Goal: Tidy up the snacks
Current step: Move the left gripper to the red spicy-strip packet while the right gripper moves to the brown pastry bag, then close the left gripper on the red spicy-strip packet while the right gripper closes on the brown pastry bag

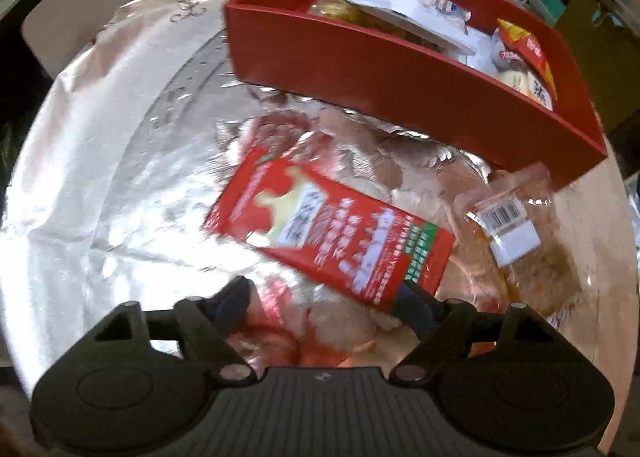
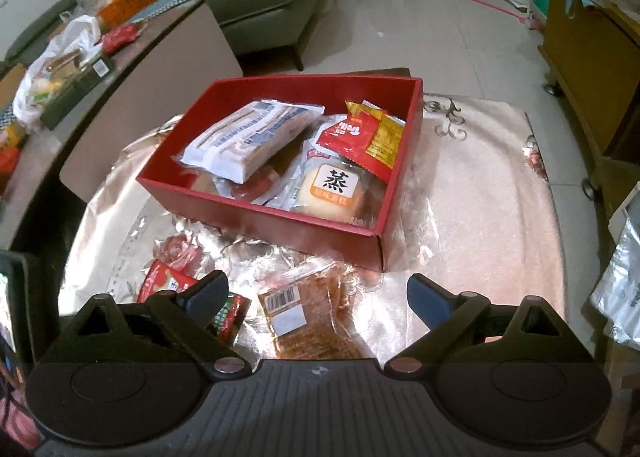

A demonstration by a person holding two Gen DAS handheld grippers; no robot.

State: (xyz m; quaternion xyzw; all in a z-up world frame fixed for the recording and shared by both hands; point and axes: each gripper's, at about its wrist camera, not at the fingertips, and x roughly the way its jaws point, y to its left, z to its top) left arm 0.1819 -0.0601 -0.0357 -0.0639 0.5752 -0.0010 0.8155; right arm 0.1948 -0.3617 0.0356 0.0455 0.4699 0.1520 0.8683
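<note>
Black tongs of the left gripper stand wide above a shiny table cover, pressing on nothing; a red snack packet lies just ahead of them, one corner by the right-hand tip. Beside it, further right, sits a clear-wrapped pastry. Beyond both stands a red box already stocked with snacks. Seen from the other hand, the right gripper is also spread wide and empty, the pastry lying between its tips.
</note>
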